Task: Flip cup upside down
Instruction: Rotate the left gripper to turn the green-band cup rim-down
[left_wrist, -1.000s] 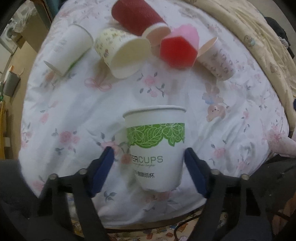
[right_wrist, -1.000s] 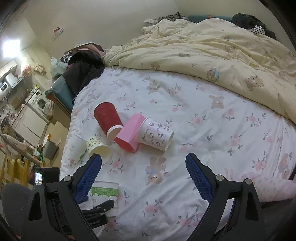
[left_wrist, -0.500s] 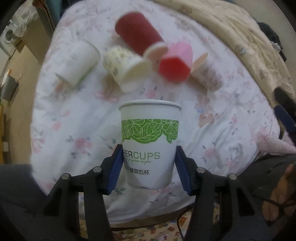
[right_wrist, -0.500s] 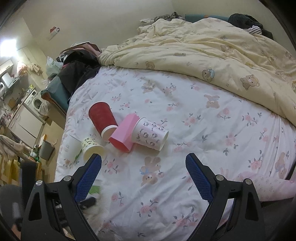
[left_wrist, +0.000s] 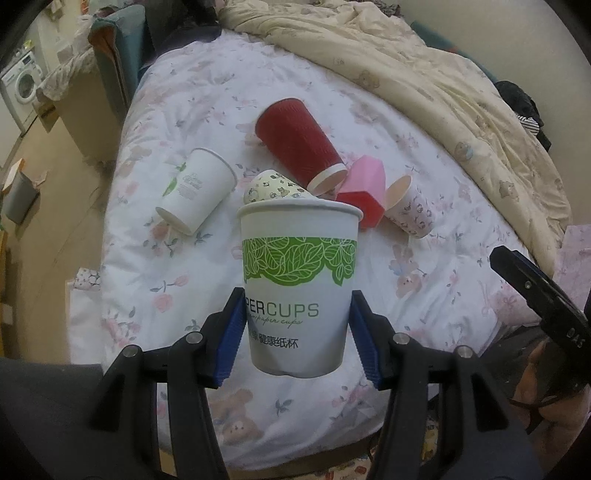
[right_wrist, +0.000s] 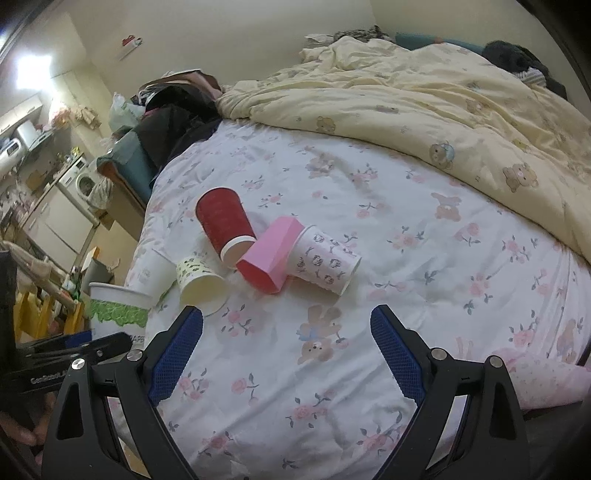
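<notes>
The cup (left_wrist: 298, 284) stands upright, long axis vertical, mouth up and base down, lifted clear of the bed (left_wrist: 436, 280). The left tongs (left_wrist: 298, 332) clamp its lower half, blue pads pressed to both sides. In the right wrist view it sits at 9 o'clock (right_wrist: 118, 306).

The right tongs (right_wrist: 286, 350) are spread wide with nothing between them, over the floral sheet.

Five other cups lie on their sides past the held one, toward 12 o'clock: one red cup (left_wrist: 299, 142), one pink cup (left_wrist: 364, 194), one white cup (left_wrist: 195, 190), one cream patterned cup (left_wrist: 275, 186), one pale printed cup (left_wrist: 408, 208). A yellow quilt (right_wrist: 424, 96) covers the far bed.
</notes>
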